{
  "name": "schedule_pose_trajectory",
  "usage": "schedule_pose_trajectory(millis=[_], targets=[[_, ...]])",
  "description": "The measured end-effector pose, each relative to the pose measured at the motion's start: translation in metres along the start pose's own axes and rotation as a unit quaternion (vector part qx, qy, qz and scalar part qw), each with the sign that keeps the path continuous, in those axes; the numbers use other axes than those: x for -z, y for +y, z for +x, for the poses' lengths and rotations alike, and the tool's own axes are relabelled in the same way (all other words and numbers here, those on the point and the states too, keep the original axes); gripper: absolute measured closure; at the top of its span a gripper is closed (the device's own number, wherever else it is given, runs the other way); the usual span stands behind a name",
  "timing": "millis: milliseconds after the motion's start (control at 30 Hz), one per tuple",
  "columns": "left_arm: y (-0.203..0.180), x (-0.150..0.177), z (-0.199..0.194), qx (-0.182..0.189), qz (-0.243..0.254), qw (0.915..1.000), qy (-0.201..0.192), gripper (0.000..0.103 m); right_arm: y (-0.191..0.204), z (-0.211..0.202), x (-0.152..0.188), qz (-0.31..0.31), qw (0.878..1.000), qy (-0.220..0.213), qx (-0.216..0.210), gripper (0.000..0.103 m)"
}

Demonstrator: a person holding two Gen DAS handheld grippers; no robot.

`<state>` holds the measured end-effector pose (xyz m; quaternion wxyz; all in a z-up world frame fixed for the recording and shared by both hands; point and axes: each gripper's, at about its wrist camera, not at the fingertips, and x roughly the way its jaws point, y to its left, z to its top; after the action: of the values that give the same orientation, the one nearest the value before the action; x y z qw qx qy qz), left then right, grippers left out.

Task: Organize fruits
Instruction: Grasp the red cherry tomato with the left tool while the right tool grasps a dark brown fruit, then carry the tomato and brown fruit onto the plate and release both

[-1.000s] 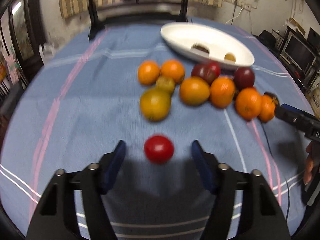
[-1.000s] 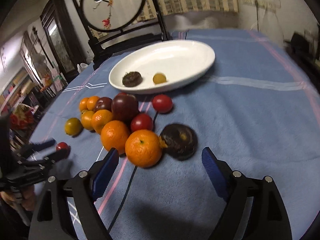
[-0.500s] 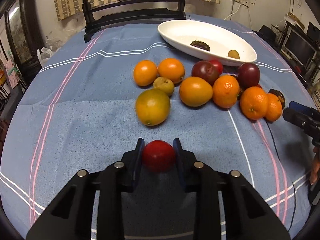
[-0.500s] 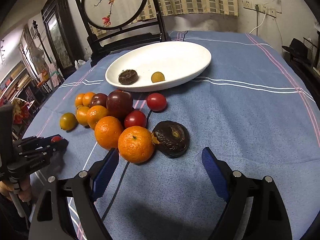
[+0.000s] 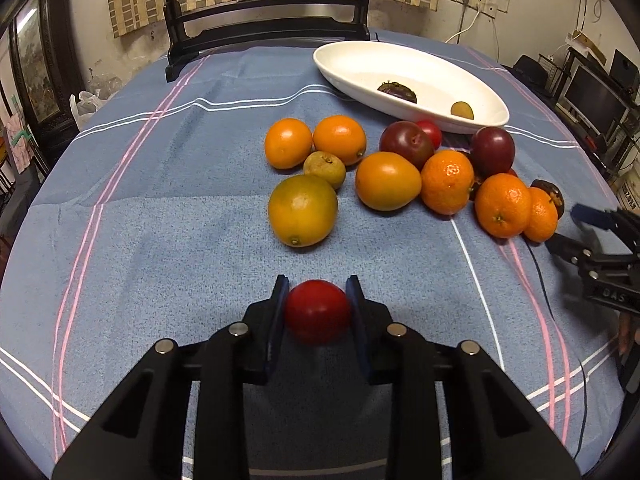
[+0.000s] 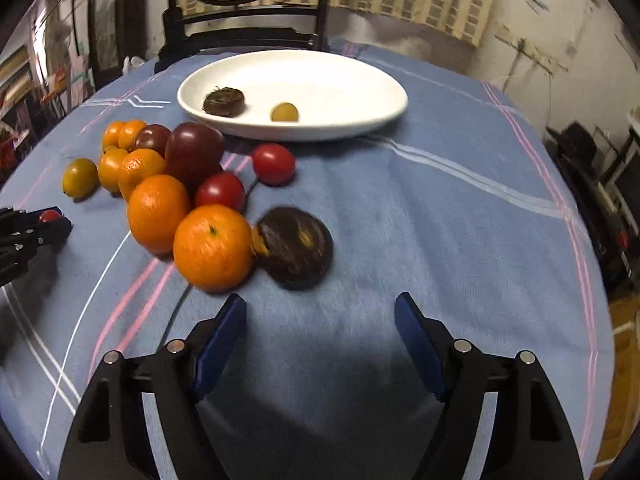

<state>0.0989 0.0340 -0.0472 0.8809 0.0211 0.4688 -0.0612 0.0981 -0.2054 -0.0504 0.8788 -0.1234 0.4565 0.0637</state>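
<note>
Small red tomato [image 5: 317, 311] apart from clustered oranges [image 5: 503, 205] and plums [image 5: 406, 143]; white dish [image 5: 432, 70] beyond

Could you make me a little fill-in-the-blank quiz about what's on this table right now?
1. The left tongs are shut on a small ____ fruit.
2. The white dish holds ____ pieces of fruit.
3. The right tongs are ____, with nothing between them.
4. The fruit lies on a ____ cloth with stripes.

Missing words: red; two; open; blue

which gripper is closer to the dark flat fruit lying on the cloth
Right. The right gripper hangs open just short of the dark flat fruit; the left gripper, shut on a red tomato, sits across the pile.
</note>
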Motion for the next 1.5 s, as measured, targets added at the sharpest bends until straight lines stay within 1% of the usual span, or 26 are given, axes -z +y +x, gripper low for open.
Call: schedule_pose_trajectory(millis=[100,133,167,267,300,333,433,500,633,667,700,733,800,867,900,1033,1133,1233,1300,1367,1500], targets=[[0.000,0.000,0.001,-0.001,0.001,1.0000,0.000,0.074,0.002,0.005,-0.010,-0.020,1.000,0.003,0.007,0.025],[0.000,0.000,0.001,-0.001,0.002,1.0000,0.001,0.074,0.001,0.006,-0.013,-0.025,1.000,0.002,0.004,0.027],[0.000,0.000,0.001,-0.001,0.004,1.0000,0.001,0.074,0.000,0.008,-0.016,-0.028,1.000,0.001,-0.003,0.033],[0.000,0.000,0.000,0.001,0.005,1.0000,0.001,0.074,-0.001,0.010,-0.019,-0.039,0.999,0.003,-0.015,0.037],[0.001,0.000,0.000,0.003,0.006,1.0000,0.001,0.074,-0.002,0.008,-0.020,-0.046,0.999,0.007,-0.022,0.039],[0.001,0.000,0.000,0.005,0.007,1.0000,0.001,0.074,0.000,0.006,-0.018,-0.050,0.998,0.007,-0.024,0.044],[0.002,0.000,0.000,0.007,0.007,1.0000,0.001,0.074,0.001,0.001,-0.017,-0.065,0.998,0.003,-0.014,0.044],[0.002,0.000,0.000,0.004,0.009,0.9999,0.001,0.074,0.000,0.002,-0.016,-0.063,0.998,0.003,-0.007,0.044],[0.002,0.000,0.001,0.005,0.009,0.9999,0.000,0.074,0.000,0.010,-0.024,-0.061,0.998,-0.002,-0.007,0.045],[0.003,0.000,0.001,0.005,0.009,0.9999,0.000,0.074,0.001,0.012,-0.026,-0.063,0.998,-0.004,-0.006,0.046],[0.002,0.000,0.001,0.005,0.009,0.9999,0.000,0.074,0.002,0.013,-0.028,-0.065,0.998,-0.003,-0.013,0.052],[0.002,0.000,0.001,0.005,0.009,0.9999,0.000,0.074,0.002,0.014,-0.030,-0.062,0.998,-0.001,-0.027,0.063],[0.003,0.000,0.001,0.006,0.008,0.9999,0.000,0.074,0.001,0.013,-0.030,-0.058,0.998,0.001,-0.029,0.063],[0.004,0.000,0.001,0.010,0.005,0.9999,0.000,0.074,-0.004,0.012,-0.028,-0.042,0.998,0.001,-0.044,0.063],[0.004,0.000,0.001,0.012,0.006,0.9999,0.000,0.074,-0.011,0.010,-0.027,-0.022,0.998,0.000,-0.057,0.063],[0.004,-0.003,-0.003,0.025,0.010,0.9996,0.005,0.074,-0.028,0.000,-0.024,0.024,0.996,-0.012,-0.080,0.063],[-0.001,-0.012,-0.013,0.024,0.023,0.9994,-0.010,0.074,-0.035,-0.015,-0.028,0.044,0.994,-0.034,-0.097,0.063],[-0.007,-0.033,-0.022,0.041,0.032,0.9984,-0.022,0.074,-0.035,-0.031,-0.041,0.049,0.991,-0.063,-0.105,0.063],[-0.014,-0.055,-0.025,0.044,0.036,0.9980,-0.030,0.074,-0.033,-0.039,-0.055,0.052,0.989,-0.081,-0.111,0.063],[-0.021,-0.080,-0.023,0.037,0.038,0.9977,-0.042,0.074,-0.031,-0.039,-0.070,0.058,0.988,-0.091,-0.109,0.063],[-0.033,-0.125,-0.010,0.034,0.027,0.9976,-0.055,0.074,-0.029,-0.027,-0.095,0.088,0.986,-0.096,-0.108,0.063]])
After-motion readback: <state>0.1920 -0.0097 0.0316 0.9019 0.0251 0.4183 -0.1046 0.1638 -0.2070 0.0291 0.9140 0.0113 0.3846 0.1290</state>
